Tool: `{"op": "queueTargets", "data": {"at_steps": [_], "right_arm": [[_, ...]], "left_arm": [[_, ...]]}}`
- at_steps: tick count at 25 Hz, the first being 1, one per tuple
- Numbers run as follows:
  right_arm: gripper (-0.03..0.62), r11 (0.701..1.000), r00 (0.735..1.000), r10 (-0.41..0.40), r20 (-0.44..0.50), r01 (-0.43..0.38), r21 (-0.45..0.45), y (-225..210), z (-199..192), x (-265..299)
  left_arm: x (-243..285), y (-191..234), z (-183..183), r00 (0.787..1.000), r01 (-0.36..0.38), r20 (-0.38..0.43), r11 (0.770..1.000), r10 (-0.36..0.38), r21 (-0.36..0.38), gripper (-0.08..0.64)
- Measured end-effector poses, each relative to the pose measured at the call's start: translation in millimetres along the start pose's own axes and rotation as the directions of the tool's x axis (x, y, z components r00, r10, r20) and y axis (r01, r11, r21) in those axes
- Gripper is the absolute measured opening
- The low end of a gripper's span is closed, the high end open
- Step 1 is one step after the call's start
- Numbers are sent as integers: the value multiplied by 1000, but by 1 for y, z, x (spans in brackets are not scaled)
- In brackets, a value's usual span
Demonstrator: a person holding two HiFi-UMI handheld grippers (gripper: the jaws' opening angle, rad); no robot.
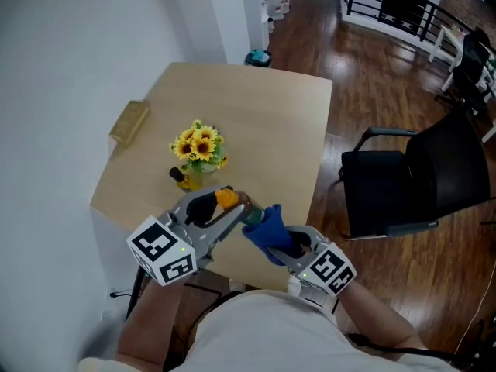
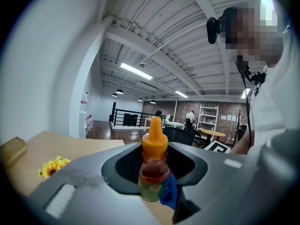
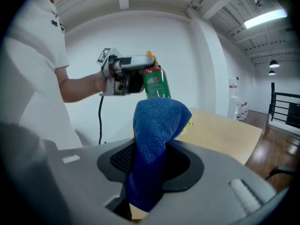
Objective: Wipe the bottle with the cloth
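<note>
- Centrally, low in frame — left gripper [image 1: 219, 208] tilted toward upper right, clamped on bottle [image 1: 235, 204].
- Lower right — right gripper [image 1: 288, 248] aimed upper left, pinching blue cloth [image 1: 266, 233] against bottle.

Light wooden table [image 1: 263, 115], set against white wall [image 1: 70, 76]. Bunch of yellow sunflowers [image 1: 199, 146] upright near table's middle; small yellow container with dark cap [image 1: 183, 177] just beside it, on near side. Wooden block [image 1: 129, 122] at table's wall-side edge, well apart from flowers. Black armchair [image 1: 422, 178] right of table on dark plank floor [image 1: 364, 91]. Black railing [image 1: 391, 2] in far background. Teal object [image 1: 259, 56] on floor beyond table's far edge. White shelf unit [image 2: 208, 118] against brick wall; strip light [image 2: 136, 71] on ceiling.
</note>
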State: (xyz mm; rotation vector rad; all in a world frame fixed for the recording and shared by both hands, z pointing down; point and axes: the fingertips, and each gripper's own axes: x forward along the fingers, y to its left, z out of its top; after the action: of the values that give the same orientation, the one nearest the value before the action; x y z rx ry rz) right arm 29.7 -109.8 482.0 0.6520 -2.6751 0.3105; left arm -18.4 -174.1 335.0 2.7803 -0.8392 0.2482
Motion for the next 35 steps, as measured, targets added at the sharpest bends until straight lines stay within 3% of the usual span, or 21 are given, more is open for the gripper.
{"op": "queueTargets", "data": {"at_steps": [2,4,8,13,16,20,28,30,35], "right_arm": [[158,999,998,-34,-56,35,8,-17,-22,-8],[158,997,996,-77,-54,78,10,-33,-19,-24],[158,991,991,-116,61,120,-58,-54,45,-52],[158,975,982,-30,187,70,-213,-27,132,-54],[158,966,982,23,187,26,-256,-12,149,-43],[156,981,992,20,127,5,-196,-15,120,-23],[157,1000,997,5,-75,-7,-23,-36,4,10],[157,1000,997,-20,-77,19,-3,-41,0,5],[158,999,999,-43,9,43,-3,-36,35,-7]], "left_arm": [[-1,0,-1,1000,-1,3,1000,1,2,161],[-3,-2,-3,1000,-6,-5,1000,6,12,161],[-5,-6,-9,1000,-13,-23,1000,13,17,161],[-5,-17,-21,999,6,-38,1000,-5,16,161],[-5,-24,-26,999,19,-45,1000,-18,22,161],[-14,-38,-27,999,26,-44,999,-25,27,161],[-25,-38,-23,999,5,-34,1000,-5,17,161],[-25,-36,-22,999,9,-34,1000,-8,16,161],[-24,-37,-19,1000,20,-24,1000,-20,19,161]]}}
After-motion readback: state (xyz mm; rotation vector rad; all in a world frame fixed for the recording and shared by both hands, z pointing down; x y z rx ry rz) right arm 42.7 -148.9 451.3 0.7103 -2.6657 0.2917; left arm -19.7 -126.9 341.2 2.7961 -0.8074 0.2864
